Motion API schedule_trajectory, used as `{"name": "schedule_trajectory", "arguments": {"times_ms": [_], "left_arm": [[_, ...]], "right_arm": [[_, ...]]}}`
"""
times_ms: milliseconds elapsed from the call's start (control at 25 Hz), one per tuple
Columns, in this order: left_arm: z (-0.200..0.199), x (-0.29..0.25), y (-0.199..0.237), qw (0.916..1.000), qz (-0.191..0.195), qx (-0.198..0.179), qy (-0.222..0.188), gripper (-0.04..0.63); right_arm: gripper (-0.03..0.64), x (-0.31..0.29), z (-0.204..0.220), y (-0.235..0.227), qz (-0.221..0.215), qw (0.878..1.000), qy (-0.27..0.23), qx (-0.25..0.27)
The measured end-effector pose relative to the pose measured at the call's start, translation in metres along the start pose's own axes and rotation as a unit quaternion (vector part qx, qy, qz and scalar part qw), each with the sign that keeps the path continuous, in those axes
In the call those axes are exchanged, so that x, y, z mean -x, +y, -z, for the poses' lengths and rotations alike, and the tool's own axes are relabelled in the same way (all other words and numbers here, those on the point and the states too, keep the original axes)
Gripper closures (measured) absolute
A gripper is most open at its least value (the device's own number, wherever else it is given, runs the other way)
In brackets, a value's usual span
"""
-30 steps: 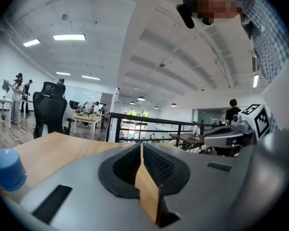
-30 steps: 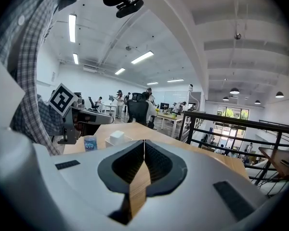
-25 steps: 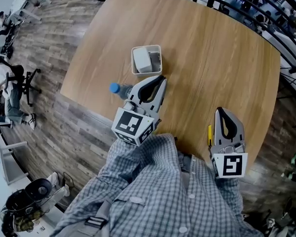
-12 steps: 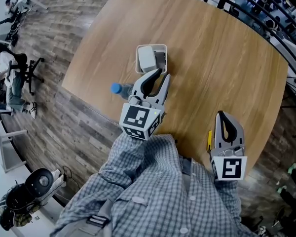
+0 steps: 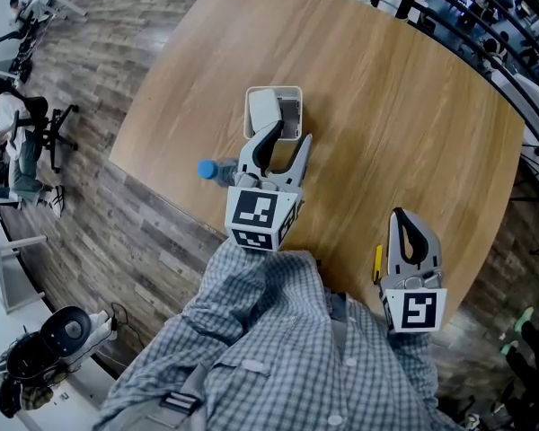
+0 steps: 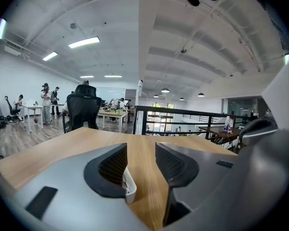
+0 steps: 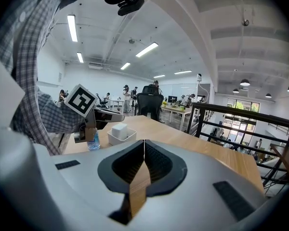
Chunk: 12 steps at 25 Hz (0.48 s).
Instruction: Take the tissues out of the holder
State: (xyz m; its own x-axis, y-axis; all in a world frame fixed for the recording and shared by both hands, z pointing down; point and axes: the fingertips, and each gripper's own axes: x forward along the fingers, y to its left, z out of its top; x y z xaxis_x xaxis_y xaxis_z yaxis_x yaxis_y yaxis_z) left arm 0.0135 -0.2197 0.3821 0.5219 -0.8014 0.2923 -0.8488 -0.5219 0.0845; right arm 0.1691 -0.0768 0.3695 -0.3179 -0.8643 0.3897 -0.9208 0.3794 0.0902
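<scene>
Tissues (image 5: 264, 108): a white block standing in the left part of the white square holder (image 5: 290, 113), top raised above the rim, untouched by either gripper. Holder upright on the wooden table (image 5: 404, 106), toward its left side in the head view.

Just short of the holder's near wall: left gripper (image 5: 293, 132), pointed at the holder. Left jaw tip over the near rim, right jaw tip beside the near right corner. Jaws apart and opening, with only bare table top between the pads. In the left gripper view, a white corner of the holder low behind the left jaw.

Just left of this gripper, near the table edge: a clear bottle (image 5: 208, 169) with a blue cap.

Well apart to the right, close to the near table edge: right gripper (image 5: 399, 215), jaws closed pad to pad, holding nothing.

Below both grippers: the person's checked shirt (image 5: 278, 348).
</scene>
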Motion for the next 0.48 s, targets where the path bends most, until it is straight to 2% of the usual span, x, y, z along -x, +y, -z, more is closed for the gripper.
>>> {"name": "schedule_trajectory", "arguments": {"times_ms": [280, 480], "left_arm": [[0.0, -0.012, 0.019, 0.9991, -0.042, 0.005, -0.002, 0.344], [0.001, -0.02, 0.029, 0.9973, -0.073, 0.011, -0.007, 0.31]], "right_arm": [[0.603, -0.007, 0.005, -0.004, -0.002, 1.0, 0.016, 0.004], [0.603, -0.012, 0.001, -0.008, 0.002, 1.0, 0.002, -0.012]]}}
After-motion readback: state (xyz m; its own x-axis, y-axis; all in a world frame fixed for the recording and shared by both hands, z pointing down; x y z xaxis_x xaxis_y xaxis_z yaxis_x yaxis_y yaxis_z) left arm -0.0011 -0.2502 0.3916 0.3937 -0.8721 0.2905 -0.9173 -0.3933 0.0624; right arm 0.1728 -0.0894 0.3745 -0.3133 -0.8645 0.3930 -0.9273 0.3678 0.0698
